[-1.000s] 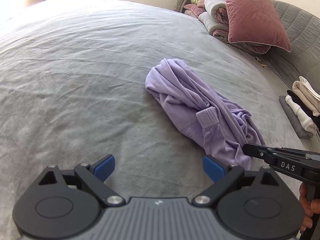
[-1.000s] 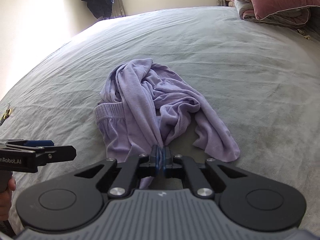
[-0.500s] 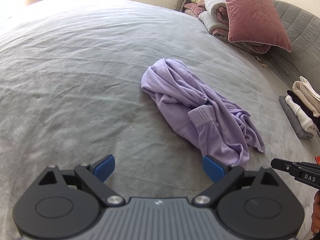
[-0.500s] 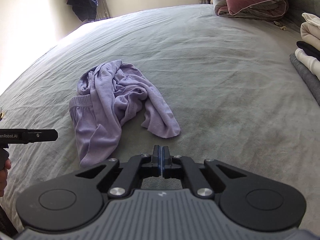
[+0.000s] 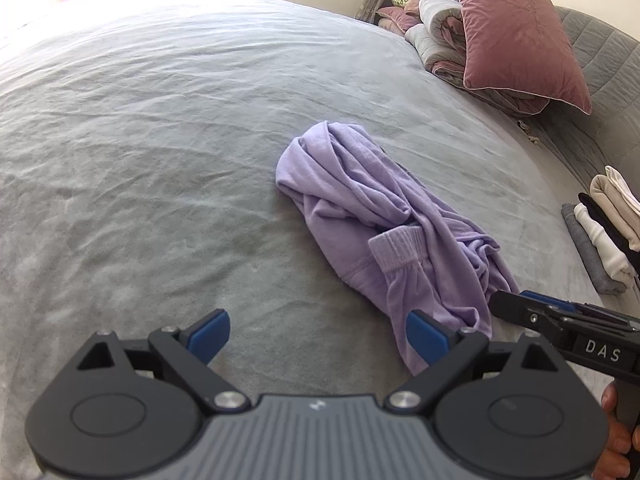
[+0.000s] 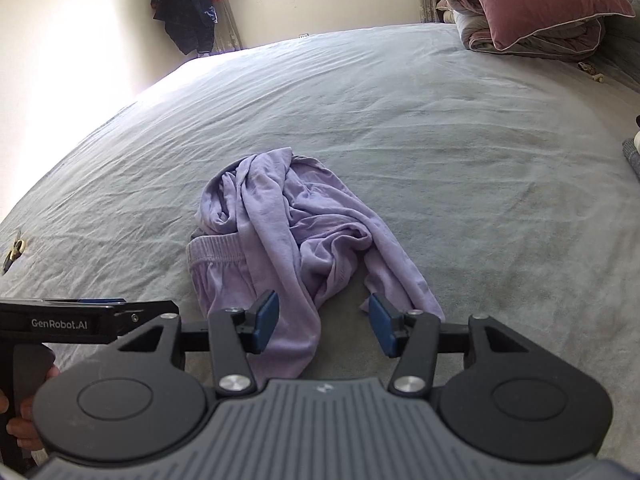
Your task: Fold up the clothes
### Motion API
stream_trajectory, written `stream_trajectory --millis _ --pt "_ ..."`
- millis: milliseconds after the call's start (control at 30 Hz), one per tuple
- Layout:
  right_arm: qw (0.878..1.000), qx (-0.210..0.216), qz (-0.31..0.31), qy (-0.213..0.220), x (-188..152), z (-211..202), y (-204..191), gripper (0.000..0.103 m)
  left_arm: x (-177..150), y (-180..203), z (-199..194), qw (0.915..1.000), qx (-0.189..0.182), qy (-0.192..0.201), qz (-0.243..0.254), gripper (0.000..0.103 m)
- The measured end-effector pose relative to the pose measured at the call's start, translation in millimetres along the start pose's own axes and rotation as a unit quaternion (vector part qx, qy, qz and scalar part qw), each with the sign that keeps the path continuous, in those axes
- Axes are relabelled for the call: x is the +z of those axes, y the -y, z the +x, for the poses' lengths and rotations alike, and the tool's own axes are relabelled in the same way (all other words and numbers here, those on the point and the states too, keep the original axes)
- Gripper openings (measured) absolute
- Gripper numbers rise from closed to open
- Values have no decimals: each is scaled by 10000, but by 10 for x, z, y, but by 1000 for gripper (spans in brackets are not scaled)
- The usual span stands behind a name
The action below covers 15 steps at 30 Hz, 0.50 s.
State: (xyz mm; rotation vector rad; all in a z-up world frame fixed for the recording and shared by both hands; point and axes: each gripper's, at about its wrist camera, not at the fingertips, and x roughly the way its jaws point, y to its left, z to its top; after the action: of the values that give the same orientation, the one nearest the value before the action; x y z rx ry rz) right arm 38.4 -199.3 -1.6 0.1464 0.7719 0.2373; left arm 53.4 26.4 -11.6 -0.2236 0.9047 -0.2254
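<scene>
A crumpled lilac garment point(image 5: 384, 232) is lying bunched near the middle of a bed covered by a grey sheet point(image 5: 160, 128), its ribbed waistband point(image 6: 216, 246) facing up on the side nearest the cameras. The left gripper point(image 5: 316, 334) is hovering low over the sheet with its jaws standing wide apart and holding nothing; its right blue pad point(image 5: 424, 336) is sitting just beside the near hem of the garment. The right gripper point(image 6: 324, 322) is likewise spread open and gripping nothing, with the near end of the garment lying between and just beyond its blue pads point(image 6: 266, 320); whether either pad is touching the cloth cannot be told. In the left wrist view the right gripper is appearing from the right edge, at the garment's near corner. A pink pillow point(image 5: 516, 28) is resting on rolled bedding point(image 5: 436, 36) at the head of the bed, and a stack of folded clothes point(image 5: 600, 236) is lying at the right edge. Dark clothing point(image 6: 188, 0) is hanging by the window.
</scene>
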Motion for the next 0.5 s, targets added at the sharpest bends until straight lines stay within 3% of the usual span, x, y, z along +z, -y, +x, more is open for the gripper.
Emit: stream_trajectory --millis 167,200,233,300,500 --pt "9998 -17 -101 -151 -13 247 -93 54 34 7 4 10000 39 28 -36 95" --pt "9998 -21 -97 -177 -35 281 -88 47 39 11 6 10000 40 30 -39 95" --pt "9997 -26 -93 -203 -57 314 -83 31 41 16 8 10000 40 32 -38 95" --pt "9998 -9 -55 -205 -80 342 -73 9 44 25 14 10000 51 43 -24 95" --pt "9999 -22 -142 -22 -55 135 -114 5 33 35 31 9998 158 86 61 95"
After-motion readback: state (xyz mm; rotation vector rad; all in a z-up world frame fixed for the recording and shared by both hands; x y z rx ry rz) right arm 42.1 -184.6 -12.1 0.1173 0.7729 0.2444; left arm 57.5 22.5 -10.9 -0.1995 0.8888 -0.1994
